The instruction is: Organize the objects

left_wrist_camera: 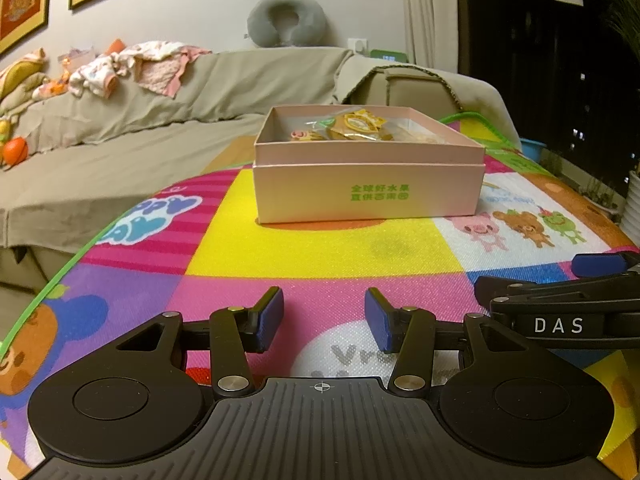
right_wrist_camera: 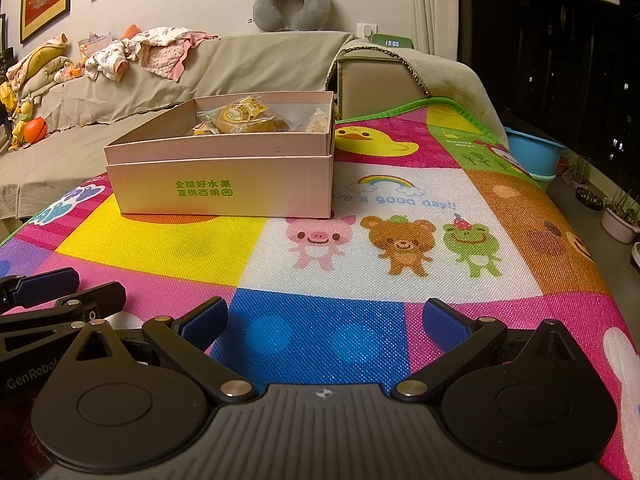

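Note:
A pink cardboard box with green lettering stands open on a colourful play mat, ahead of both grippers. Several wrapped snacks lie inside it, partly hidden by the box wall. My left gripper rests low over the mat, open, nothing between its blue pads. In the right wrist view the same box sits ahead to the left with the snacks in it. My right gripper is open wide and holds nothing. Each gripper shows at the edge of the other's view, side by side.
A beige covered sofa with heaped clothes and a grey neck pillow runs behind the mat. An orange ball lies at the left. A blue basin and plant pots stand to the right.

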A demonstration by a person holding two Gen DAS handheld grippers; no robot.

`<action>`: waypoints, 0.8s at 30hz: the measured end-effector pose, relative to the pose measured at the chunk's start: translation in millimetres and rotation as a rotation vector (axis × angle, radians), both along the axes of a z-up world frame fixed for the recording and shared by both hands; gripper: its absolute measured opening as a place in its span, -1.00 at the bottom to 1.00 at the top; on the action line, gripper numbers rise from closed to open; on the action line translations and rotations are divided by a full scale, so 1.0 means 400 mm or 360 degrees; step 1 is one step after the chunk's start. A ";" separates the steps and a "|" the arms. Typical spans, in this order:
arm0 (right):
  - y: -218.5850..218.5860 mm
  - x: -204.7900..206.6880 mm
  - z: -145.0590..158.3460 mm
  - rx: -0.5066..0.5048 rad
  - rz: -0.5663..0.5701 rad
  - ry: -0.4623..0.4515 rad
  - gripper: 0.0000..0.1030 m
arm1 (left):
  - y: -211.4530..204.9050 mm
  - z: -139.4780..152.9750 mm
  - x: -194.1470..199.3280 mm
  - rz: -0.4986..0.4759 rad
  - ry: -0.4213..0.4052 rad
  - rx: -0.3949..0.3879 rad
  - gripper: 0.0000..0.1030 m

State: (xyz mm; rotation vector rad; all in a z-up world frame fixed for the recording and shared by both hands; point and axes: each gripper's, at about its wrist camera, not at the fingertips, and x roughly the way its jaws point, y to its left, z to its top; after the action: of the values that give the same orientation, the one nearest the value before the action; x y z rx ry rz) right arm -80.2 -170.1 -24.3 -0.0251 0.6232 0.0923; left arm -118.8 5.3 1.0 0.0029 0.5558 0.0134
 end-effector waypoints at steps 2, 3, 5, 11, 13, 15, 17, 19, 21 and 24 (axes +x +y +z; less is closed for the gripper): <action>0.001 0.000 -0.001 0.0000 0.0000 0.0000 1.00 | 0.000 0.000 0.000 0.0000 0.0000 0.0000 0.00; 0.000 0.000 0.000 0.0000 0.0000 0.0000 1.00 | 0.000 0.000 0.000 0.0000 0.0000 0.0000 0.00; 0.001 0.000 -0.001 0.0000 0.0000 0.0000 1.00 | 0.000 0.000 0.000 0.0000 0.0000 0.0000 0.00; 0.000 0.000 0.000 0.0000 0.0000 0.0000 1.00 | 0.000 0.000 -0.001 0.0000 0.0000 -0.0005 0.00; 0.000 0.000 0.000 0.0000 0.0000 0.0000 1.00 | 0.001 0.001 -0.001 0.0000 -0.0001 -0.0004 0.00; 0.000 0.000 0.000 0.0000 0.0000 0.0000 1.00 | 0.001 0.001 -0.001 0.0000 0.0000 -0.0008 0.00; 0.000 0.000 0.000 0.0001 0.0000 0.0000 1.00 | 0.001 0.001 -0.001 0.0000 0.0000 -0.0012 0.00; 0.001 0.000 0.000 0.0000 0.0000 0.0000 1.00 | 0.001 0.001 -0.001 0.0000 0.0001 -0.0011 0.00; 0.001 0.000 0.000 0.0000 0.0000 0.0000 1.00 | 0.001 0.001 0.000 0.0000 0.0000 -0.0015 0.00; 0.001 0.000 0.000 0.0000 0.0000 0.0000 1.00 | 0.001 0.001 -0.001 0.0000 0.0000 -0.0010 0.00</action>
State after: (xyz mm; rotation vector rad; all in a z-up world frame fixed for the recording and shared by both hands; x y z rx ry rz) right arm -80.2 -169.7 -24.4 -0.0249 0.6231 0.0922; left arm -119.1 5.6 1.3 -0.0035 0.5561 0.0117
